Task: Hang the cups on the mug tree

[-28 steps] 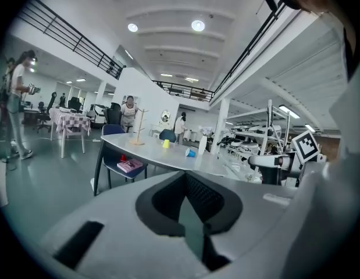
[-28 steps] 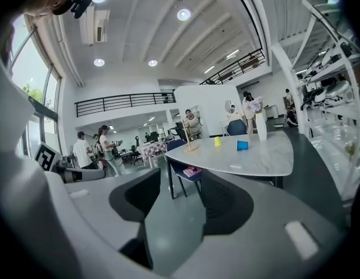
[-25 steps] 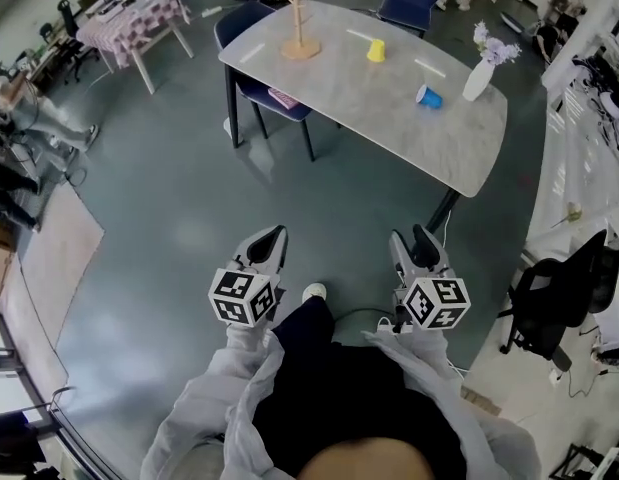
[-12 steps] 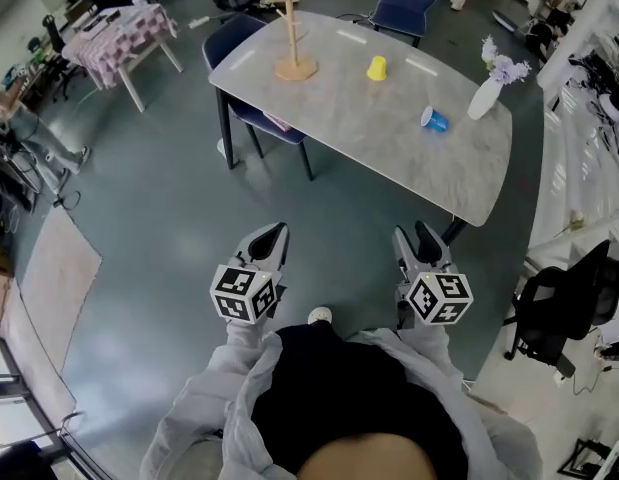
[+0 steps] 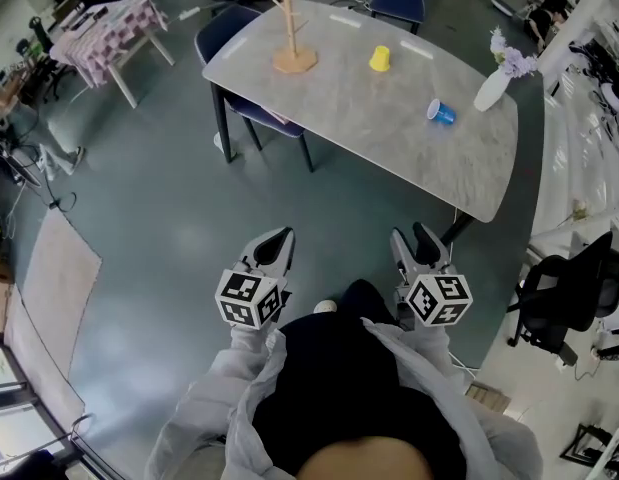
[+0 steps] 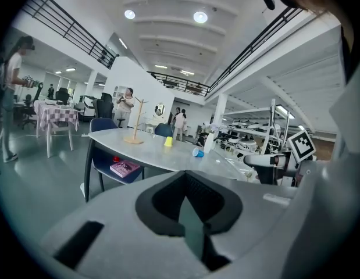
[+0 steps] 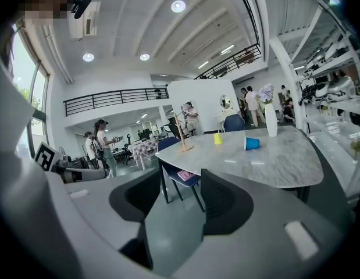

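Open floor [image 5: 179,218] ran to the table [image 5: 389,138] at twelve o'clock; on it, mug tree [image 5: 292,28], yellow cup [image 5: 379,59] and blue cup [image 5: 440,112] stood well apart.

**Two grippers over the floor, table ahead**

The person held the left gripper [image 5: 280,240] and the right gripper [image 5: 412,239] side by side above the grey floor [image 5: 159,218], well apart from the table [image 5: 359,118]. The right jaws stood apart and empty; the left jaws looked closed. On the table, a wooden mug tree [image 5: 292,30] stood at the left end. A yellow cup [image 5: 379,59] stood near it, and a blue cup [image 5: 440,113] lay on its side near a white vase [image 5: 491,87].
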A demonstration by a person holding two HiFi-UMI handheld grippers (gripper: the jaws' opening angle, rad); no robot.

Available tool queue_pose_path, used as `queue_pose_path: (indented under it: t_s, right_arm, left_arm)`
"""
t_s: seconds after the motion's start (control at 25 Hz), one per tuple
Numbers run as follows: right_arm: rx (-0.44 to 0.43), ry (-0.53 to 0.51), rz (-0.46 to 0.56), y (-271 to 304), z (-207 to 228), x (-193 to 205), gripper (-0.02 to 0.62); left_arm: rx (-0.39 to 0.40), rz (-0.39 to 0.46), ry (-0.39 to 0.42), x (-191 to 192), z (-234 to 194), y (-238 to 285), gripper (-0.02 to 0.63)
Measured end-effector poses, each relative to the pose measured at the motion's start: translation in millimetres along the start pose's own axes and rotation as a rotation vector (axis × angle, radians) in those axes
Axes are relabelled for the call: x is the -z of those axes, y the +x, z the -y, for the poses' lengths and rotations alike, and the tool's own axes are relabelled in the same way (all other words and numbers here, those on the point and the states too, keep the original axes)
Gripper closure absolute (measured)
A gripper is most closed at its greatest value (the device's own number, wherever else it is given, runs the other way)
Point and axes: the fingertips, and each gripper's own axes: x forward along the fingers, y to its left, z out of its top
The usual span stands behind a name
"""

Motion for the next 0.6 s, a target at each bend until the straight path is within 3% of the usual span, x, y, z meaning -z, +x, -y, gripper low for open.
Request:
queue_pose_path:
  t_s: [0.28,0.6]
  right_arm:
    - [-0.006,0.014,-0.039,9.8,3.7,15.2,0.385]
    - [-0.059,0.009,-0.026,64.9,15.4,-8.5,0.385]
  left_arm:
    - [-0.012,-0.033,-0.031,16.9,-6.3,5.2,0.6]
    - [-0.046,-0.011,-0.021,-8.9,-31.9,40.9,0.598]
